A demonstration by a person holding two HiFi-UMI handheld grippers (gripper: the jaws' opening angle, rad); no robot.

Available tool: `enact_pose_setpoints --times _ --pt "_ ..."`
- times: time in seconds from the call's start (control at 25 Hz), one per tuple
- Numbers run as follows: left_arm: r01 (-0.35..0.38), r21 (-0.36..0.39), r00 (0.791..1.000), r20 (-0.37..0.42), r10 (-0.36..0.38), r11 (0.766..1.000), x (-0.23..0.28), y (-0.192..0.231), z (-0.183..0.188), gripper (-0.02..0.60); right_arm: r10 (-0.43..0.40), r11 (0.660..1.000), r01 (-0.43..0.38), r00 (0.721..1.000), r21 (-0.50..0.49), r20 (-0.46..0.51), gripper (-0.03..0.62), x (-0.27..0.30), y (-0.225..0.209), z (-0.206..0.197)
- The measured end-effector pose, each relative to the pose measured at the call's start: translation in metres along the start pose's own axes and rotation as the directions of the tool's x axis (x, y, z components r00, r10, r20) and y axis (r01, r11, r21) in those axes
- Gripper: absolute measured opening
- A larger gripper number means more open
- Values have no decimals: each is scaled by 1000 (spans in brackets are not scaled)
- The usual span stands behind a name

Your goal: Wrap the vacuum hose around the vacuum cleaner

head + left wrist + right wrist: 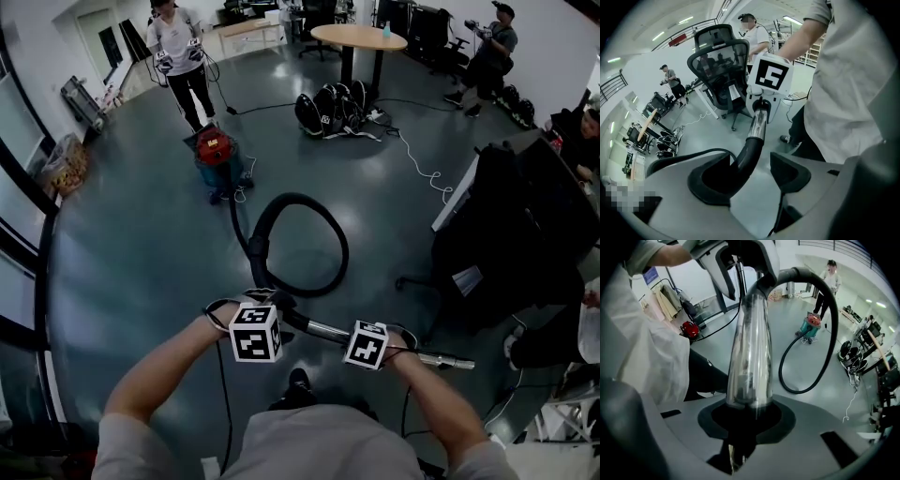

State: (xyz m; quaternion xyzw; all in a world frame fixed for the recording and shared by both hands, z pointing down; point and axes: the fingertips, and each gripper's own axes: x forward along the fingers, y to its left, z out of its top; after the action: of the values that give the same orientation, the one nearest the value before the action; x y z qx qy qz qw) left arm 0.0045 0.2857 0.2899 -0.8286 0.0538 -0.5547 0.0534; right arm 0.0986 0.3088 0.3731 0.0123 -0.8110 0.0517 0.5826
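A red-topped teal vacuum cleaner (216, 152) stands on the floor some way ahead, also in the right gripper view (810, 326). Its black hose (343, 246) loops over the floor and rises to a metal wand (439, 358) held across my front. My right gripper (747, 417) is shut on the wand (750, 357), below its marker cube (367, 344). My left gripper (754, 177), below its cube (255, 331), is at the hose's curved black end (745, 161). That end rests in the left-hand pad. The other pad stands apart from it, with floor showing between.
A person (183, 56) stands just behind the vacuum cleaner. Dark bags (328, 111) and a white cable (417, 159) lie under a round table (359, 37). A black office chair (506, 234) and a desk stand close on my right. Another person (487, 52) sits at the far right.
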Motion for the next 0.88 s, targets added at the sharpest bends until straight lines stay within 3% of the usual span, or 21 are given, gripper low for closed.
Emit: enact_pose_setpoints --times 0.48,0.68,0.88 --pt "40 124 994 -105 -27 991 36 7 -60 270 -69 992 50 984 -116 -163 87 -10 -21 36" --pt "74 35 997 -25 -73 997 40 12 -63 268 -53 980 0 964 -197 -259 87 -15 -38 40" --pt "42 -42 999 21 -41 998 52 31 -64 261 -17 956 -73 954 -285 -299 87 -12 -60 51"
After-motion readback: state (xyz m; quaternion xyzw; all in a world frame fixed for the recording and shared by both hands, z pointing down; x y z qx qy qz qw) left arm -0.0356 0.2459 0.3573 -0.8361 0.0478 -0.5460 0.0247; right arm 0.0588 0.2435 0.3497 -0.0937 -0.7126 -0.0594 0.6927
